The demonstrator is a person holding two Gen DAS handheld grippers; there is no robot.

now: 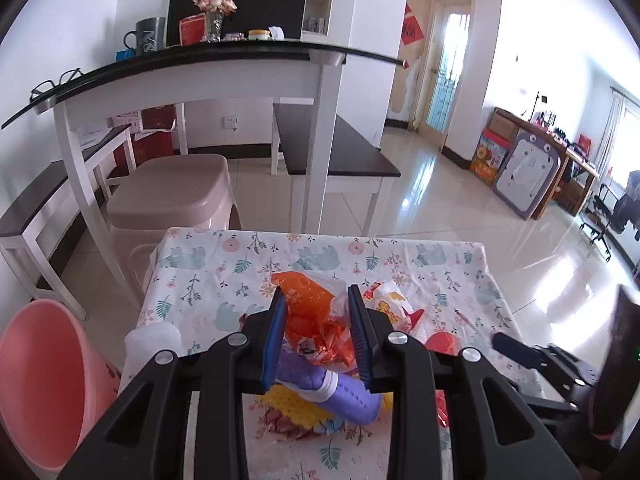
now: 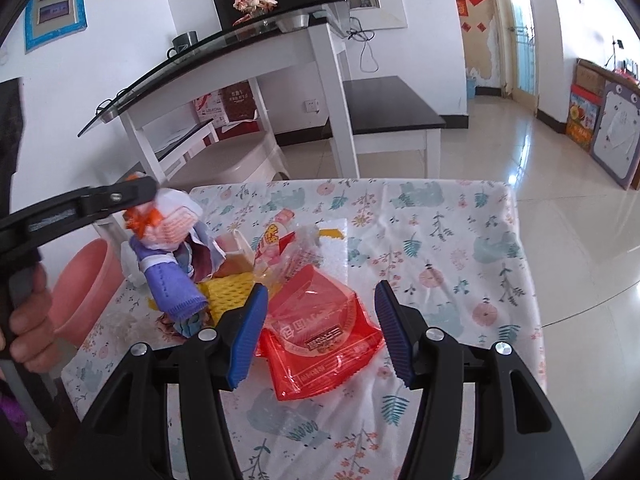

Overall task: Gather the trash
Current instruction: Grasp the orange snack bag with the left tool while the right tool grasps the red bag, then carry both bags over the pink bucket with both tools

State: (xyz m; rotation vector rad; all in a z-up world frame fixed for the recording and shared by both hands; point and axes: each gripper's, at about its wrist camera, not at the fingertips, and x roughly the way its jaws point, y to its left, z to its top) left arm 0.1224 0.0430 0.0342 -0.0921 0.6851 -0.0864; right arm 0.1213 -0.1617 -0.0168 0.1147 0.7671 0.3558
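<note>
Left gripper (image 1: 318,332) clenched on a bundle: orange-and-white plastic bag (image 1: 316,320) with a purple cloth (image 1: 344,396) hanging beneath, lifted clear of the floral tablecloth (image 1: 224,280). Right gripper (image 2: 320,336) released, jaws wide either side of a red wrapper (image 2: 320,344) lying on the cloth. Further litter, including yellow mesh (image 2: 228,294), lies between. Pink bin (image 1: 36,380) stands beside the table's left edge.

Floral tablecloth (image 1: 224,276), beige plastic stools (image 1: 172,196), dark bench (image 1: 340,152), vase of flowers (image 1: 215,12), grey mug (image 1: 148,35), glasses (image 1: 56,82).
</note>
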